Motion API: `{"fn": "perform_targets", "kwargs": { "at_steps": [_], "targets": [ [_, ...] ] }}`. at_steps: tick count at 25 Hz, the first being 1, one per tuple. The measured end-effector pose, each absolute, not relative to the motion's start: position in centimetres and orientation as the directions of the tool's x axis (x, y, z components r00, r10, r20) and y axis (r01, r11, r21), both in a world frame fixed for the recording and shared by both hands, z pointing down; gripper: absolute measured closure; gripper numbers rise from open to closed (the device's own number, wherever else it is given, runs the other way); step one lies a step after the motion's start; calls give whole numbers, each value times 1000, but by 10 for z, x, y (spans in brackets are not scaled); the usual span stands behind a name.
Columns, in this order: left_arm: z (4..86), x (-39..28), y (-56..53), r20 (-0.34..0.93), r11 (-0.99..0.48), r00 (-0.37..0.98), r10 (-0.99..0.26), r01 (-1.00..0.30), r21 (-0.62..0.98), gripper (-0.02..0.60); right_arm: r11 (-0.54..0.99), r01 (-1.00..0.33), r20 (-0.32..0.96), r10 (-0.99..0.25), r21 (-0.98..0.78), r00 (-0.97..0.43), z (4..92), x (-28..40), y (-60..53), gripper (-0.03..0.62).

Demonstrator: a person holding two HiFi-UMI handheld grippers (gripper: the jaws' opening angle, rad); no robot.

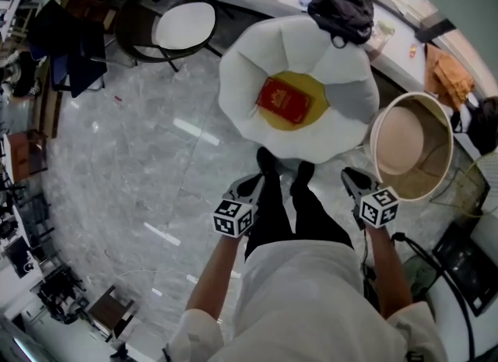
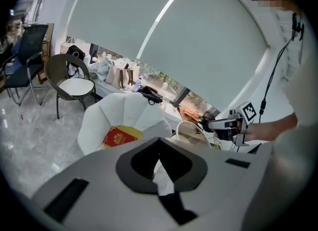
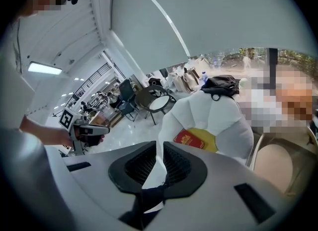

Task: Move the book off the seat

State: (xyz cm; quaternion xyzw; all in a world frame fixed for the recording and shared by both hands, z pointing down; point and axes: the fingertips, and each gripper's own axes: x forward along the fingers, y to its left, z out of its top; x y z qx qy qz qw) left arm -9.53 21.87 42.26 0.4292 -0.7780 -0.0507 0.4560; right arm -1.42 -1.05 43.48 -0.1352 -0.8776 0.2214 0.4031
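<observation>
A red book (image 1: 284,101) lies on the yellow centre cushion of a white petal-shaped seat (image 1: 257,57). The person stands just in front of the seat, with both grippers held low and short of it. My left gripper (image 1: 250,186) is shut with nothing in it, and its jaws (image 2: 159,143) point toward the book (image 2: 119,136) and the seat (image 2: 99,120). My right gripper (image 1: 353,178) is shut apart from a thin slit and holds nothing. In its own view the right gripper (image 3: 158,150) faces the book (image 3: 190,138) on the seat (image 3: 218,115).
A black bag (image 1: 342,6) rests on the seat's back edge. A round beige tub chair (image 1: 389,119) stands to the seat's right, and a black chair with a white cushion (image 1: 183,26) to its far left. Bags line the window ledge behind. The floor is grey marble.
</observation>
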Motion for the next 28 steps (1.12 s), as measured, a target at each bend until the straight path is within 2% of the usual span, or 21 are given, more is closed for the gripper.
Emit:
{"fn": "perform_targets", "kwargs": {
  "at_steps": [8, 19, 23, 25, 28],
  "targets": [
    [502, -130, 220, 682, 611, -166, -712, -625, 486, 578, 861, -2, 683, 402, -508, -610, 510, -54, 0, 533],
    [615, -178, 214, 675, 625, -171, -718, -586, 517, 576, 836, 33, 683, 470, -548, -559, 623, -126, 23, 530],
    [658, -188, 212, 674, 626, -170, -719, -581, 520, 562, 800, 26, 664, 515, -600, -542, 666, -148, 37, 468],
    [680, -191, 210, 674, 628, -162, -721, -564, 536, 521, 805, 43, 672, 522, -592, -525, 687, -158, 45, 452],
    [714, -199, 202, 675, 626, -148, -723, -554, 550, 505, 822, 84, 691, 524, -563, -498, 719, -173, 52, 442]
  ]
}}
